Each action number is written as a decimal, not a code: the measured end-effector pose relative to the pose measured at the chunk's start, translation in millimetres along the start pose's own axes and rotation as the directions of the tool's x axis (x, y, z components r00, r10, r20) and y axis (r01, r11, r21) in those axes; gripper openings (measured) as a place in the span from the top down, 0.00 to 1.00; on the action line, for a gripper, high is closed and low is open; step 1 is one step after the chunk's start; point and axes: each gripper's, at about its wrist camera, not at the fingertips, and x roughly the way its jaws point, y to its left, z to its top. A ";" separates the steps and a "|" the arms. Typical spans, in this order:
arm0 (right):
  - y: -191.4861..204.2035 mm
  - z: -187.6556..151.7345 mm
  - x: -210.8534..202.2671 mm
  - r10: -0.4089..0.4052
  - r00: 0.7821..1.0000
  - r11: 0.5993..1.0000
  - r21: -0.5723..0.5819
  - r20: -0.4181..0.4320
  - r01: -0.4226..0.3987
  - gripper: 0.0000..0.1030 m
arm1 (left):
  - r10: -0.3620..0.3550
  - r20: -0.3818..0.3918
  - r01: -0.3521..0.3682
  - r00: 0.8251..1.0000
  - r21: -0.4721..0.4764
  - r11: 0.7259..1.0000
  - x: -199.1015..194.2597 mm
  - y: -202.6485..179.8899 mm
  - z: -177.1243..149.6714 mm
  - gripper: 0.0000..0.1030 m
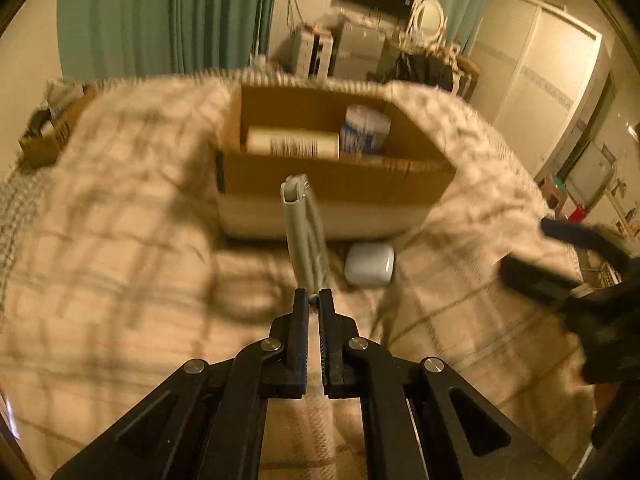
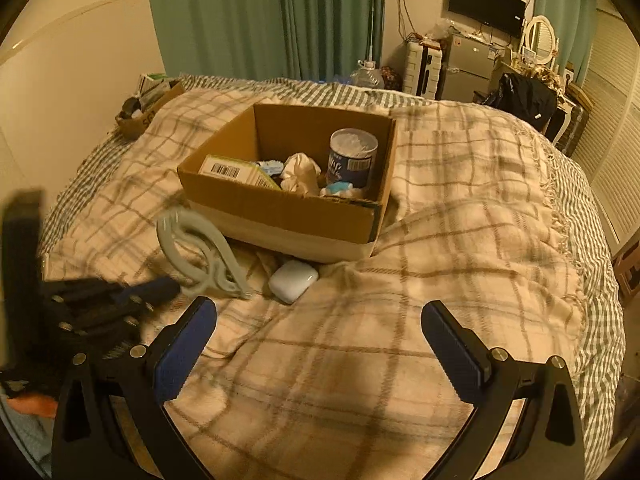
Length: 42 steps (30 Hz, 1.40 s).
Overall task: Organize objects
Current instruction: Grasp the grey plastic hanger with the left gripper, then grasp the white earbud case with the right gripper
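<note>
Pinching the grey plastic hanger [image 1: 305,236] by its lower end, my left gripper [image 1: 314,300] has its jaws nearly together, with only the hanger's thin edge between the pads. From my left wrist camera the hanger stands up from the fingertips and its top reaches in front of the near wall of the cardboard box [image 1: 332,184]. The right wrist camera shows the same hanger [image 2: 200,252] from the side, curved, with its base close over the plaid blanket [image 2: 460,240] and the left gripper [image 2: 160,288] reaching in from the left; I cannot tell from either view whether the base touches the blanket.

My right gripper [image 2: 318,344] hangs over the blanket with its jaws spread wide and nothing between the blue pads [image 2: 184,352].

Just beside the hanger, a small white case [image 2: 293,280] lies on the blanket, close against the front of the box. The box sits open near the middle of the bed. Inside it I see a flat carton with a barcode [image 2: 236,170] at the left, a crumpled white wad [image 2: 302,174] in the middle, and a blue-and-white can [image 2: 352,158] upright at the right.

Further out, a second, smaller cardboard box [image 2: 146,114] rests at the bed's far left corner near the wall. Green curtains [image 2: 260,16] hang behind the bed, and a dark screen [image 2: 486,4] is mounted on the far wall to the right.
</note>
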 end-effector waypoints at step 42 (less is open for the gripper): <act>46.6 7.5 106.2 -0.073 0.982 0.991 -0.120 -0.175 0.052 0.44 | -0.071 -0.003 0.070 0.997 -0.061 0.996 17.3 52.4 7.4 0.90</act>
